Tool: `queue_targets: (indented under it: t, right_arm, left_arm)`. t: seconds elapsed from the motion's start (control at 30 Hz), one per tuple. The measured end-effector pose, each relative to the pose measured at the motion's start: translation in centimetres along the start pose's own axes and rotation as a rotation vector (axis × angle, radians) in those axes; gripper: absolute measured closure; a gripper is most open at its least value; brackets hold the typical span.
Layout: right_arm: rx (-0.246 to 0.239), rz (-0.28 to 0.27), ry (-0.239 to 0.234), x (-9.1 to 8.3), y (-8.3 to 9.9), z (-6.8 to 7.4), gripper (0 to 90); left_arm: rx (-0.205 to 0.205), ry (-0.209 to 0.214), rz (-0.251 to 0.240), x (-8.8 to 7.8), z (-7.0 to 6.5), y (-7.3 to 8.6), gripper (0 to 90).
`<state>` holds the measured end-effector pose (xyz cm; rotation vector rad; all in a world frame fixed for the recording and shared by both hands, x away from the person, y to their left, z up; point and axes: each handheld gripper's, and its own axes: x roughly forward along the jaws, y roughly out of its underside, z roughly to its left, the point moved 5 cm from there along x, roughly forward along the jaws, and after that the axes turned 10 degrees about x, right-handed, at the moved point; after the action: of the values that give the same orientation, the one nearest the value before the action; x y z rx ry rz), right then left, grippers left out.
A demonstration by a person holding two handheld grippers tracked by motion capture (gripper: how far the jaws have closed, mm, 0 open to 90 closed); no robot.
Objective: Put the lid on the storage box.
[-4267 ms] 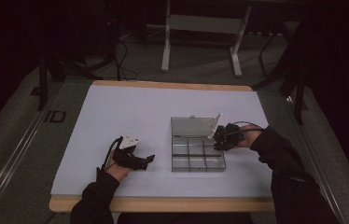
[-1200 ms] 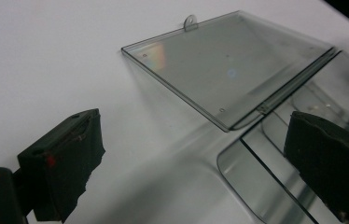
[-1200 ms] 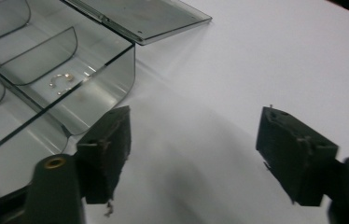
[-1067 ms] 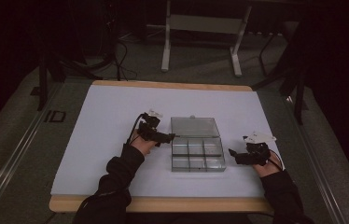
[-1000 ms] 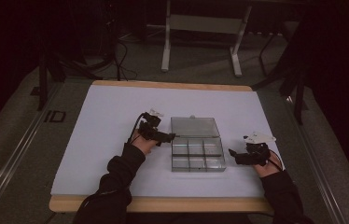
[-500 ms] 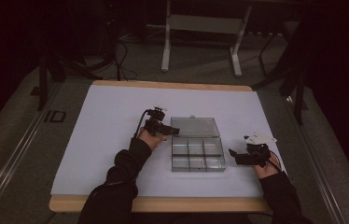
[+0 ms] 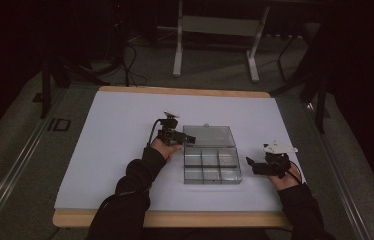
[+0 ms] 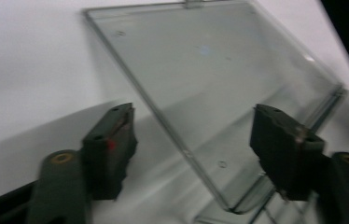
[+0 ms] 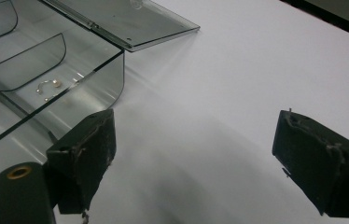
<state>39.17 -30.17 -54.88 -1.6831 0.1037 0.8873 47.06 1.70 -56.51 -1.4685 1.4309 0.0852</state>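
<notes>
A clear plastic compartment box (image 7: 211,166) lies mid-table with its lid (image 7: 209,135) swung back flat behind it. My left gripper (image 7: 181,137) is at the lid's left edge. In the left gripper view the lid (image 8: 219,79) runs slantwise between the jaws of the left gripper (image 8: 196,140). Those jaws have just been closing and still stand apart from the lid. My right gripper (image 7: 253,165) rests right of the box, open over bare table (image 9: 200,154). Small metal pieces (image 9: 46,86) lie in one near compartment of the box (image 9: 32,70).
The white table top (image 7: 120,135) stretches wide to the left and behind the box, with a wooden front edge (image 7: 175,218). Cables trail from both grippers. A metal stand (image 7: 215,30) and dark floor lie beyond the table.
The left gripper has moved right and slightly away from me, onto the lid's left edge, and its jaws have narrowed. The lid, upright earliest on, lies flat. The right gripper has stayed still.
</notes>
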Motion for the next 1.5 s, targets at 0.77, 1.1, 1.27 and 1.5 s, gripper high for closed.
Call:
queue_targets:
  t: [0.77, 1.1, 1.27, 1.5]
  right_arm:
    - [0.057, -0.036, -0.060, -0.5, -2.1, 0.6, 23.3]
    - [0.083, -0.028, -0.088, 1.1, -5.1, 0.9, 30.6]
    - [0.111, -0.022, -0.104, 2.5, -6.8, 0.8, 40.9]
    - [0.131, 0.016, -0.127, 4.4, -7.3, 1.4, 55.4]
  left_arm:
    - [0.053, 0.038, -0.099, -0.9, -0.9, 0.0, 56.6]
    - [0.104, 0.037, -0.124, -1.3, -1.0, -0.1, 61.7]
    - [0.146, 0.041, -0.151, -1.8, -1.2, 0.0, 65.5]
    - [0.179, 0.038, -0.172, -2.0, -1.3, 0.1, 67.6]
